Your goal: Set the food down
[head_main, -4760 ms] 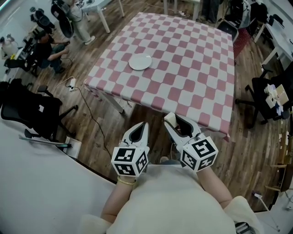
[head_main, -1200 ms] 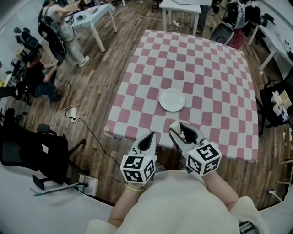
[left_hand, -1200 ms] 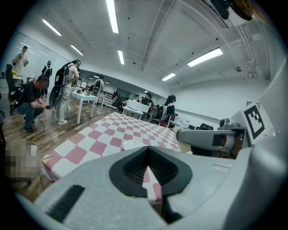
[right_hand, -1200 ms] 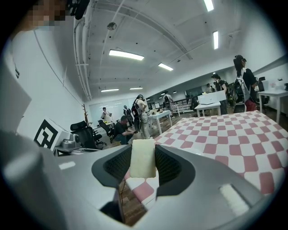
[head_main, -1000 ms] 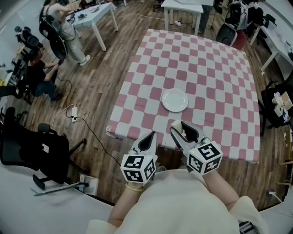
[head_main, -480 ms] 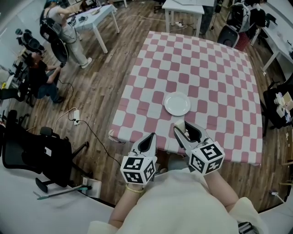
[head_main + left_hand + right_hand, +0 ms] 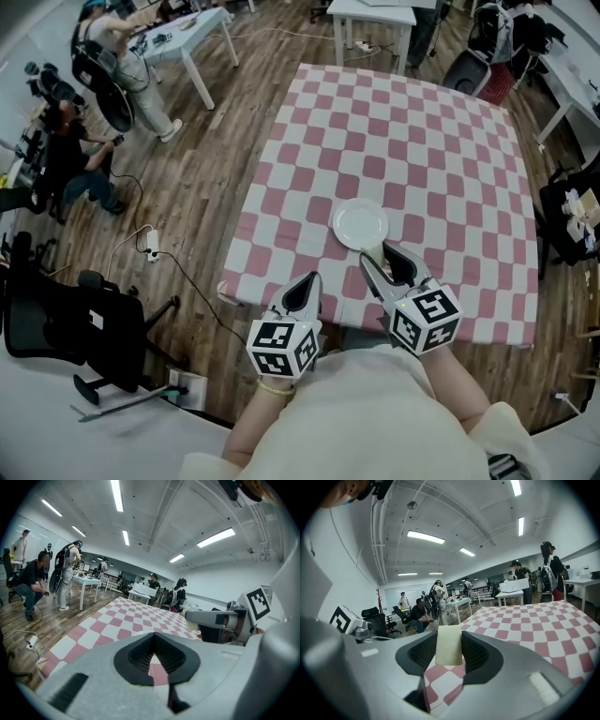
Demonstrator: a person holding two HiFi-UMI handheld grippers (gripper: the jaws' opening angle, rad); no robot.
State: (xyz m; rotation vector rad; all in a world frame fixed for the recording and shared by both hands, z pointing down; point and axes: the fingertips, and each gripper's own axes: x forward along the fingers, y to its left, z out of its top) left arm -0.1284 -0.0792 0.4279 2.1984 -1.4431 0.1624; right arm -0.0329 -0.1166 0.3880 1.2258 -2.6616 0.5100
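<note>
Right fingers [image 7: 423, 651]: clamped on the food [image 7: 449, 651], one pad on each broad side, so the right gripper [image 7: 449, 639] has it pinched upright.
Food: pale cream slab with smooth faces. My guess is it's light and a bit squashy, so it'll probably dent or tear if squeezed harder. The grip on the flat faces looks right to me; thin edges would likely crumble.
Where it is: up in the air, just beside the near rim of the plate [image 7: 361, 225], not touching it.
Plate: white, nothing on it.
Tabletop [image 7: 412, 122]: pink-and-white check cloth, reaching well beyond the plate on the far side.
Left gripper [image 7: 302, 289]: fingers together with nothing between them, hanging short of the plate and off to its left.
</note>
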